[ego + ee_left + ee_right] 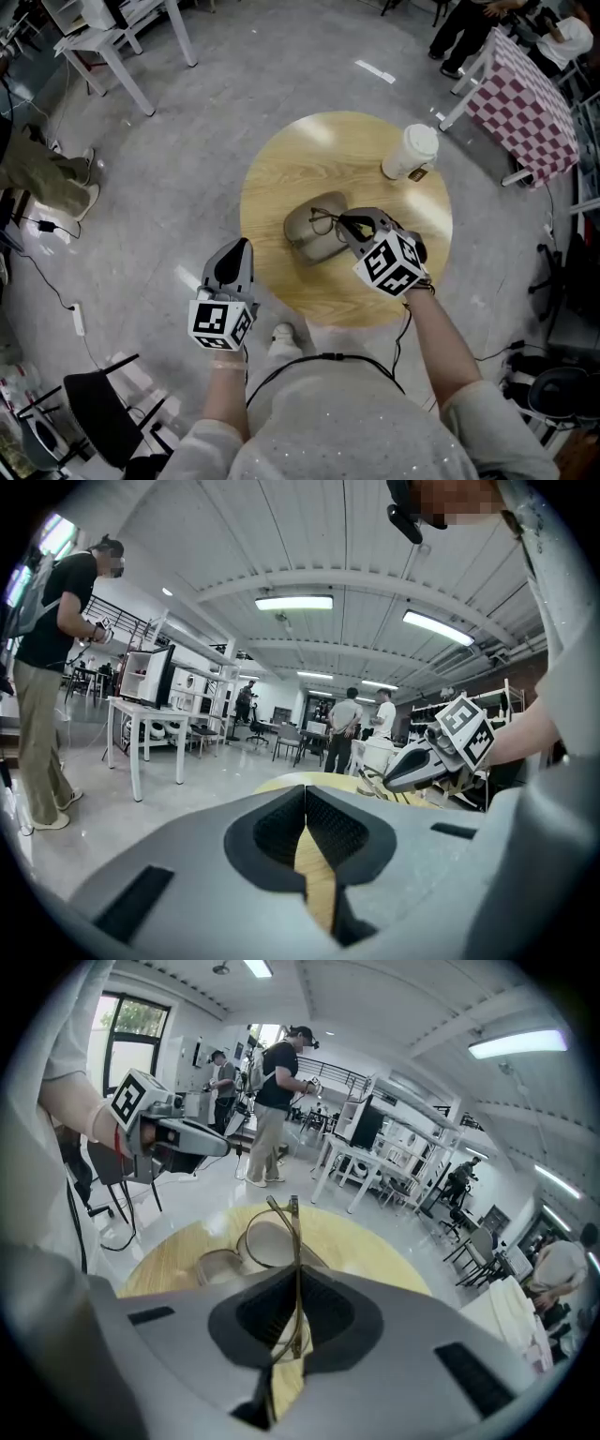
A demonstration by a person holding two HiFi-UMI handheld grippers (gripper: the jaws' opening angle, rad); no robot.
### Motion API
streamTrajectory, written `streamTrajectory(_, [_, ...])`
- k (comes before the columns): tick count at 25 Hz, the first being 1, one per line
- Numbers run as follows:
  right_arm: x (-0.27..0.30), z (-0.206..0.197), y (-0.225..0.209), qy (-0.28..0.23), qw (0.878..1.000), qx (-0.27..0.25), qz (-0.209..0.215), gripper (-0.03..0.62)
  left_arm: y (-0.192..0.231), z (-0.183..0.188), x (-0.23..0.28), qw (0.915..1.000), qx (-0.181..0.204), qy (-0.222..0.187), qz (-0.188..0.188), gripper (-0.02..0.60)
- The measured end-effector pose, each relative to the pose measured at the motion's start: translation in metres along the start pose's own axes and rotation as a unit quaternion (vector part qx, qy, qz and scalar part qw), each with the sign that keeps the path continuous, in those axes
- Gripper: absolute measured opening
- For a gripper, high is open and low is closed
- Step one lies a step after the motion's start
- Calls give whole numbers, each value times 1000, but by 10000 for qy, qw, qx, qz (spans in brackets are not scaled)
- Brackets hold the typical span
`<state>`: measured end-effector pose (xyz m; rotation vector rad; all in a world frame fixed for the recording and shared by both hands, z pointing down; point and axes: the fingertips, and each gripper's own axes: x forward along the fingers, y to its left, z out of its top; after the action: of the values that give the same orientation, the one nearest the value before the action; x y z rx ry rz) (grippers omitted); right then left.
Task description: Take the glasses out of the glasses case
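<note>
Glasses (297,1241): thin wire frame, being pinched edge-on between the closed-down jaws of the right gripper (345,223) and hanging just above the glasses case (311,236). Whether any part is touching the case cannot be told.

Glasses case: grey, lying open near the centre of the round wooden table (281,169), its hollow appearing empty.

Left gripper (242,247): hovering off the table rim at about 8 o'clock, jaws pressing together with nothing between them.

Lidded paper cup (410,152): standing at the table's 1 o'clock, well apart from the case.

Progress, as judged: the frame is appearing clear of the hollow, so the taking-out is looking nearly done. Carrying the glasses away and setting them down is remaining.

View notes: the head view is giving the layout but showing the frame only as a faint loop. The right gripper view is showing the grip itself, the frame standing upright with the case below. The left gripper view is showing its own jaws meeting, tabletop through their notch, and the right gripper at 2 o'clock.
</note>
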<state>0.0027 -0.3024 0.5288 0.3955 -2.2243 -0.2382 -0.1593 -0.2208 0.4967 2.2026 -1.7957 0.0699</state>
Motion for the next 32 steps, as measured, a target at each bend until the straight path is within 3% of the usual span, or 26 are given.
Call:
streamTrajectory(7, [-17, -1, -10, -230, 9975, 576, -345, 20, -6, 6, -2, 9999, 78, -18, -111, 5])
streamTrajectory(19, [-43, -8, -7, -370, 9910, 1006, -806, 20, -12, 13, -7, 9993, 215, -86, -291, 5])
streamTrajectory(32, [-76, -18, -8, -677, 9756, 1612, -1329, 20, -20, 24, -11, 9981, 355, -204, -461, 5])
